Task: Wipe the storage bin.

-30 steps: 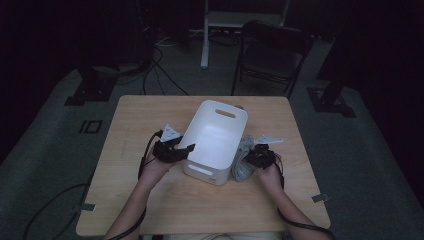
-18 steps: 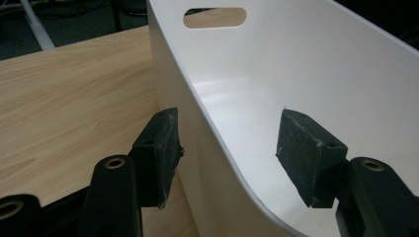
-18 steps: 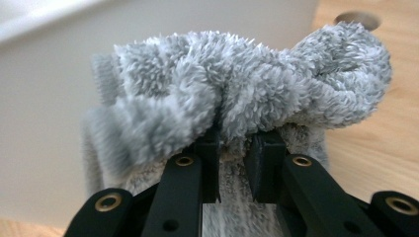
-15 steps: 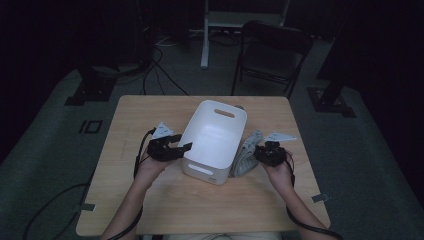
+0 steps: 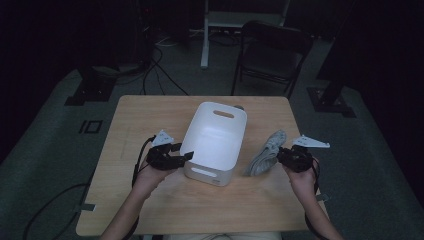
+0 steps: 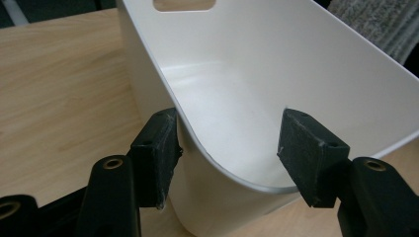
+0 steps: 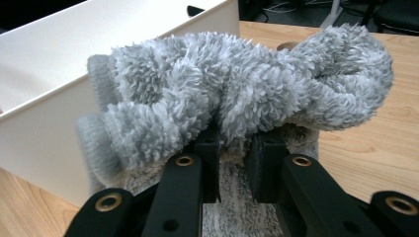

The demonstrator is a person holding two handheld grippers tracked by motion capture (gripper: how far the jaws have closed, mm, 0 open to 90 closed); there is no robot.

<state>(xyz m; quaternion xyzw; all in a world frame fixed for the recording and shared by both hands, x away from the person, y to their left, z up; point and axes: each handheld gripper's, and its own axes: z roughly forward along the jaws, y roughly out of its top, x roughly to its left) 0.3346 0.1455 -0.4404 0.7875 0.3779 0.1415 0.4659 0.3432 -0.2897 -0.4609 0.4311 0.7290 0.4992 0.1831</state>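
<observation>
Your right gripper (image 5: 289, 156): jaws pinched tight on grey fluffy sock bundle (image 5: 265, 152), fabric bulging over black pads (image 7: 210, 163). Bundle lifted off table, hanging just right of white plastic bin (image 5: 216, 142), apart from its wall.

Your left gripper (image 5: 184, 157): jaws just been opening, now straddling bin's near left corner rim, one pad (image 6: 157, 153) against outer wall, other pad inside and clear of wall. No squeeze on rim.

Bin sits mid wooden table (image 5: 150, 112), handle cutout at far end.

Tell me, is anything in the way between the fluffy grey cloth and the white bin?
Nothing visible blocks it. The right gripper pinches the grey cloth just beside the white bin, whose open inside looks empty. The left gripper straddles the bin's near wall.
</observation>
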